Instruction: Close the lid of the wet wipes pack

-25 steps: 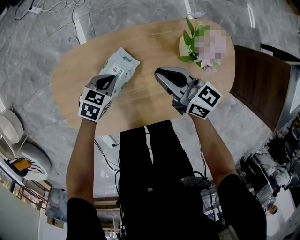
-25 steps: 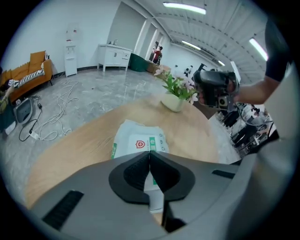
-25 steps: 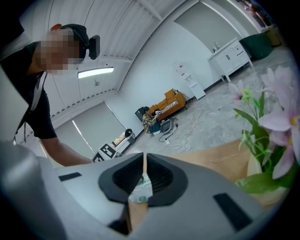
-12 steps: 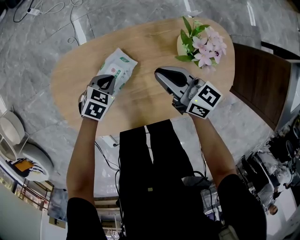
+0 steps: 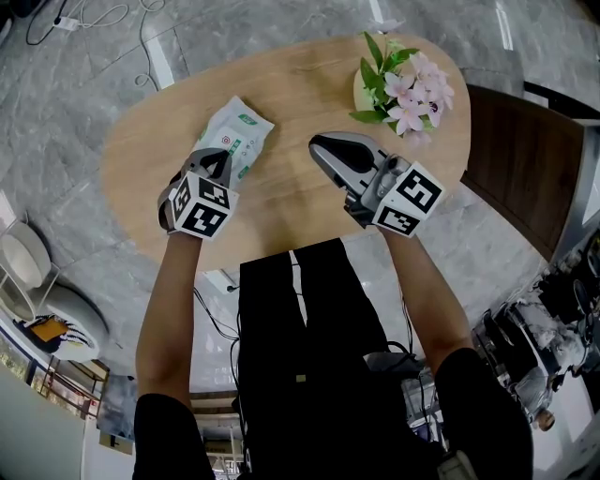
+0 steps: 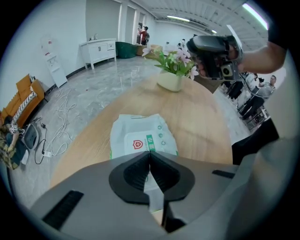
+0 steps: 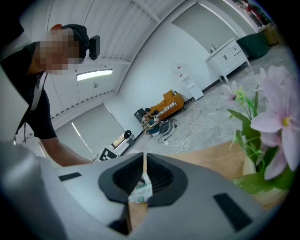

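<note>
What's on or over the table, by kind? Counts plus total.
wet wipes pack: 1
pot of flowers: 1
grippers: 2 (left gripper, right gripper)
Total: 4

Oval light-wood tabletop (image 5: 291,94) over a grey marbled stone floor (image 5: 75,103). Near the far right edge of the tabletop, a small cream pot (image 6: 169,80) of pale pink flowers (image 5: 412,89) with green leaves, standing upright. Just past the right edge, a dark brown rectangular wooden surface (image 5: 520,178). Loose white cables (image 5: 94,14) on the floor, far left. Against a distant white wall, a low white cabinet (image 6: 99,49).
</note>
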`<state>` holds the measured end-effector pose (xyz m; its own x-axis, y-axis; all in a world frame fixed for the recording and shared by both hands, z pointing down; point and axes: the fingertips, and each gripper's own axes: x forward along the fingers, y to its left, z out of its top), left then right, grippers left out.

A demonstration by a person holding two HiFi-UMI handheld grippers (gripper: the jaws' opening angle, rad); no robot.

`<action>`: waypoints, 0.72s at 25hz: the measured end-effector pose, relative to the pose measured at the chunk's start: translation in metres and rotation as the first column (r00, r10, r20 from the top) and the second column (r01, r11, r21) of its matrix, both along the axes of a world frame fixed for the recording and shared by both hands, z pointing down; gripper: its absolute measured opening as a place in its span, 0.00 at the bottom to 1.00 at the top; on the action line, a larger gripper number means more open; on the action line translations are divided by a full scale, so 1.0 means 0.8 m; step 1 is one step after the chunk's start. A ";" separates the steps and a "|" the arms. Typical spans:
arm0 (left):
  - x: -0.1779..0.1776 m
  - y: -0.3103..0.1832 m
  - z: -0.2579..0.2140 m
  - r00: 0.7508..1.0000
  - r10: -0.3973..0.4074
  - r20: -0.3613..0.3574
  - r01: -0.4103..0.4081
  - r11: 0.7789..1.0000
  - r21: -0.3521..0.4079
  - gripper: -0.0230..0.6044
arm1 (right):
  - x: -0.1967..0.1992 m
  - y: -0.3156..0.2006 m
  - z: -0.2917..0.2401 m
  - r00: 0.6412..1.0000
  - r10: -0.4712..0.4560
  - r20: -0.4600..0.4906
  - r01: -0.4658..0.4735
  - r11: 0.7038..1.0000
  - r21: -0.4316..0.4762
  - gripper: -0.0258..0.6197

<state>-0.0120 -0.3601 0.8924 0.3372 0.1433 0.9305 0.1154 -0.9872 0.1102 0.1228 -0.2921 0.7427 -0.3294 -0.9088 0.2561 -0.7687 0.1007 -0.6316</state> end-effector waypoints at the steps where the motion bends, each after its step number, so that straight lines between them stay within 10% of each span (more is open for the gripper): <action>1: 0.000 0.000 0.001 1.000 0.002 0.004 -0.002 1.000 0.003 0.06 | 0.000 0.000 0.000 1.000 -0.001 0.000 0.001 1.000 0.001 0.09; 12: -0.002 -0.002 -0.007 0.997 -0.069 -0.035 0.067 0.995 -0.070 0.06 | -0.008 -0.007 -0.016 1.000 -0.013 -0.014 0.013 1.000 0.006 0.09; 18: 0.008 -0.016 -0.088 0.963 -0.189 -0.192 0.155 0.972 -0.179 0.06 | -0.017 -0.024 -0.076 0.998 -0.025 -0.061 0.028 0.999 0.045 0.09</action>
<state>-0.0053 -0.3732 0.8220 0.5522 0.2081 0.8073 -0.0177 -0.9652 0.2609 0.1094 -0.3114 0.6821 -0.3388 -0.9113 0.2342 -0.8019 0.1494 -0.5785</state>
